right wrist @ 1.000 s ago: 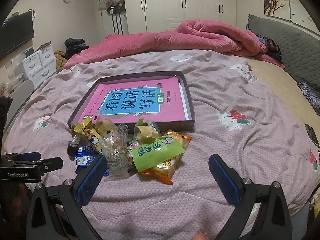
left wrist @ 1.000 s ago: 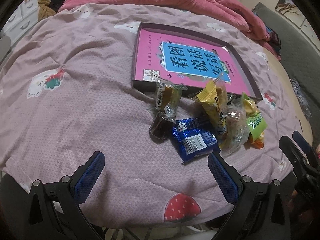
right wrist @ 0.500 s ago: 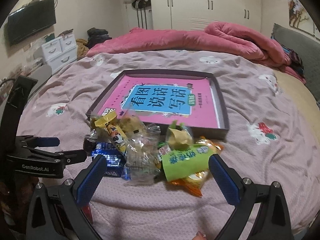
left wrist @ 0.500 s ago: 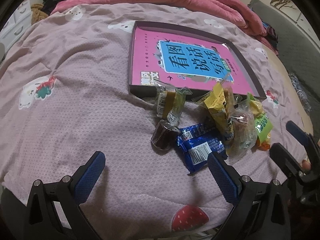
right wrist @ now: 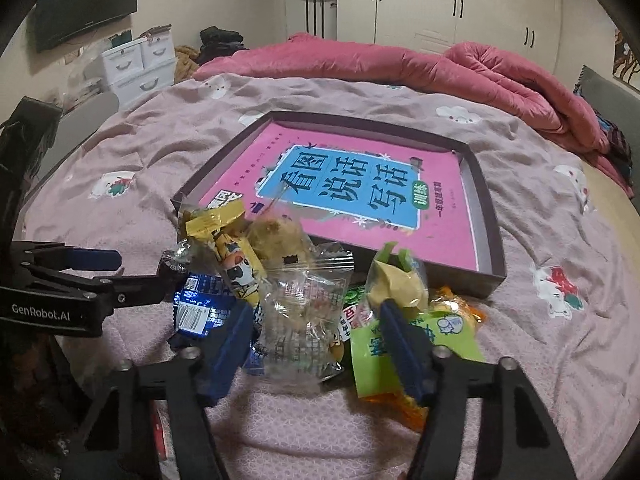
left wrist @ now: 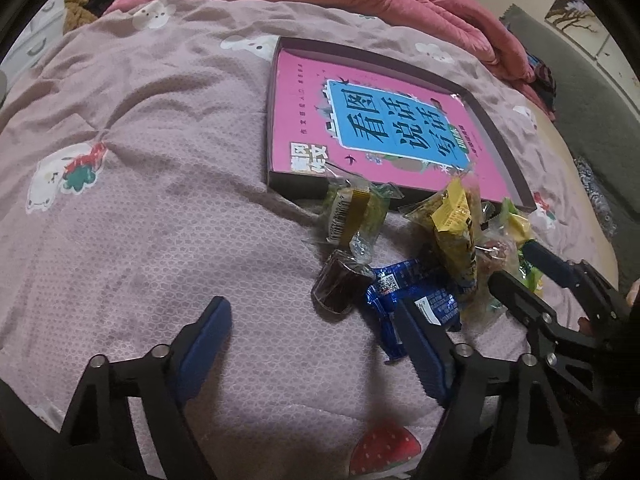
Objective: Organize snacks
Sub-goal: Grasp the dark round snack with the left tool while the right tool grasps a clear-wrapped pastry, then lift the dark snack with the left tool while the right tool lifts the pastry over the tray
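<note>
The right gripper [right wrist: 316,344] has its 2 blue fingers parted around a clear crinkly packet [right wrist: 306,308], which sits between them; whether the pads touch the film cannot be told. The left gripper [left wrist: 316,344] is spread wide over bare bedspread [left wrist: 140,220], its right finger just beside a blue wrapper [left wrist: 416,300] and holding nothing. The step in hand looks like the first pick from the heap, with none of the snacks in the tray yet. The next move probably calls for closing gently on the clear packet, lifting it free of the neighbours that overlap it, and carrying it forward over the tray wall.

Beyond the fingers lie a dark jelly cup [left wrist: 338,286], a yellow cow-print stick pack [right wrist: 236,264] and a green pouch [right wrist: 416,340]. Past the heap sits the shallow dark tray [right wrist: 486,240] with a pink book [right wrist: 360,196] flat inside.

The left view alone shows an olive-green wrapped sweet [left wrist: 352,216] leaning against the tray's near wall. The right view alone shows the orange packet [right wrist: 460,308] under the green pouch, and the wardrobes [right wrist: 440,4] behind the bed.
</note>
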`<act>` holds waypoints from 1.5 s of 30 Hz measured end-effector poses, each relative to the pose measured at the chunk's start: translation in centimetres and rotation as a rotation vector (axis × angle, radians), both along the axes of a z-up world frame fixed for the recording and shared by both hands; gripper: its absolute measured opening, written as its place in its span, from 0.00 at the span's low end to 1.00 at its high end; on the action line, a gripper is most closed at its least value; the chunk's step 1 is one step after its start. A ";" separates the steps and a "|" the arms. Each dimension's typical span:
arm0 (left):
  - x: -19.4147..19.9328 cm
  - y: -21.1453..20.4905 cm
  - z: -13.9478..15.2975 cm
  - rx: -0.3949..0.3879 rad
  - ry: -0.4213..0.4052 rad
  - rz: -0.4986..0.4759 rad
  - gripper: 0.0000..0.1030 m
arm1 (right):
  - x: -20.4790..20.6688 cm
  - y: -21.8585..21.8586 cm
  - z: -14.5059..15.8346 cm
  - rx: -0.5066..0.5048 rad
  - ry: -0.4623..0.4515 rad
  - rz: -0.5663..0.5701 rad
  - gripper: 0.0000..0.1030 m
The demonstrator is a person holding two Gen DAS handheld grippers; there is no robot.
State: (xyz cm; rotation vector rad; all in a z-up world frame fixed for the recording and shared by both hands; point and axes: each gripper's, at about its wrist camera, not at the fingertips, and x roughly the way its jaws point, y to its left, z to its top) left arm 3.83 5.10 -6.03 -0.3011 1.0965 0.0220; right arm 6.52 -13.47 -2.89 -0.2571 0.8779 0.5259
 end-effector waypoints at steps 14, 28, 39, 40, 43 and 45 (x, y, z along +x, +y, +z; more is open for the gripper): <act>1.3 -0.6 -0.8 -0.043 -0.014 -0.054 0.50 | 0.0 -1.0 0.3 0.071 -0.023 0.010 0.41; 1.4 -0.3 -1.0 -0.086 -0.016 -0.066 0.32 | 0.1 -2.6 1.2 0.148 -0.039 -0.030 0.40; 0.2 -0.1 1.6 -0.064 -0.077 -0.070 0.28 | -0.1 -3.3 2.5 0.208 -0.075 -0.039 0.40; 0.2 0.0 1.6 -0.064 -0.078 -0.069 0.28 | -0.1 -3.4 2.6 0.214 -0.075 -0.041 0.40; 0.3 0.2 1.3 -0.074 -0.065 -0.064 0.28 | 0.1 -3.5 2.7 0.224 -0.073 -0.047 0.40; 0.3 0.2 1.0 -0.075 -0.051 -0.065 0.28 | 0.2 -3.6 2.6 0.225 -0.067 -0.052 0.40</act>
